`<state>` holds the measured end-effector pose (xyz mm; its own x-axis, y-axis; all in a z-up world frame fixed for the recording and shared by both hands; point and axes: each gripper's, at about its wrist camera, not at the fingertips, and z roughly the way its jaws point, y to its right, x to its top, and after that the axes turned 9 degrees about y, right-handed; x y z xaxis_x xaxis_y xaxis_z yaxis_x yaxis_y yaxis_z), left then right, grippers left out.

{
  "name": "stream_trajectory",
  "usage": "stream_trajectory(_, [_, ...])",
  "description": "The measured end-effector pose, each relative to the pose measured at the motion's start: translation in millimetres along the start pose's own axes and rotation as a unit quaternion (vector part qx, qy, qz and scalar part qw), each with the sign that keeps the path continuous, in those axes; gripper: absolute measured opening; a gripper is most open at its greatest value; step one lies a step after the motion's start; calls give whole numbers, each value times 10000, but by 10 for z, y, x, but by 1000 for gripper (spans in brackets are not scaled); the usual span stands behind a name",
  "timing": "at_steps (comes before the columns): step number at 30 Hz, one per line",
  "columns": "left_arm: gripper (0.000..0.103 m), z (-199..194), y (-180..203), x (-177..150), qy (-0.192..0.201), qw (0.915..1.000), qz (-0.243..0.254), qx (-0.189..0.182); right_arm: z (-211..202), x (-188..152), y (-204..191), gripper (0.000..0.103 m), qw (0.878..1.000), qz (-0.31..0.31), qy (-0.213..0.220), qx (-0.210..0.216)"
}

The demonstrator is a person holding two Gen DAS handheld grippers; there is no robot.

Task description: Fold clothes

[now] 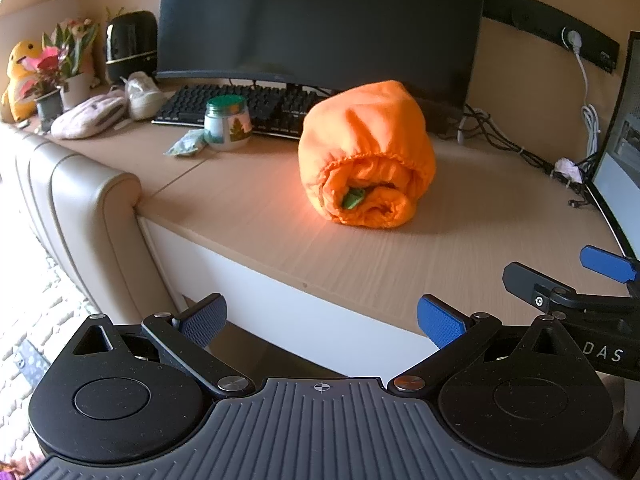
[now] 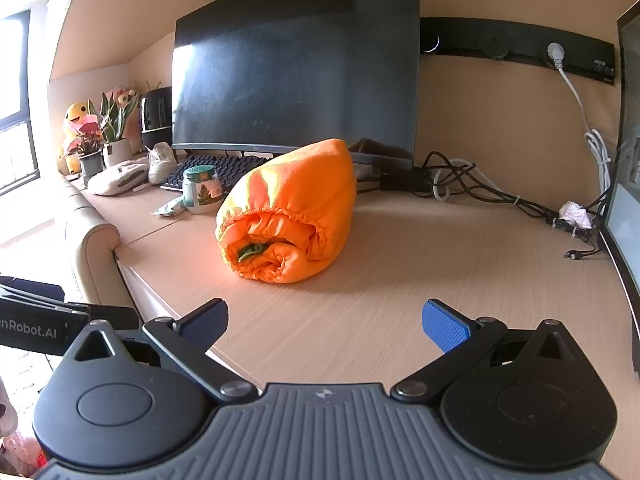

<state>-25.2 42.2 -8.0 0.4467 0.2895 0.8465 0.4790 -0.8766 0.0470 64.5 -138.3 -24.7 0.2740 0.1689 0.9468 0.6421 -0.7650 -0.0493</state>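
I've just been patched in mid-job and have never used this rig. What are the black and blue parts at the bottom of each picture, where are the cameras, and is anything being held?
Each picture comes from a camera mounted on a hand-held gripper, looking forward along its two fingers. One view shows the left gripper, the other the right gripper; the blue pads are the fingertips. Both stand wide open and hold nothing. The right gripper also shows at the edge of the left view. Ahead, on the wooden desk, lies a rolled orange garment with something green tucked into its end. Behind it are a keyboard, a monitor and a green-lidded jar. Neither gripper touches the garment.
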Motion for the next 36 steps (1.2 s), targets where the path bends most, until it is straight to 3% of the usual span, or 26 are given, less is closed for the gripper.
stream_trajectory(36, [103, 82, -58, -33, -158, 9999, -66, 19, 112, -38, -15, 103, 9997, 69, -216, -33])
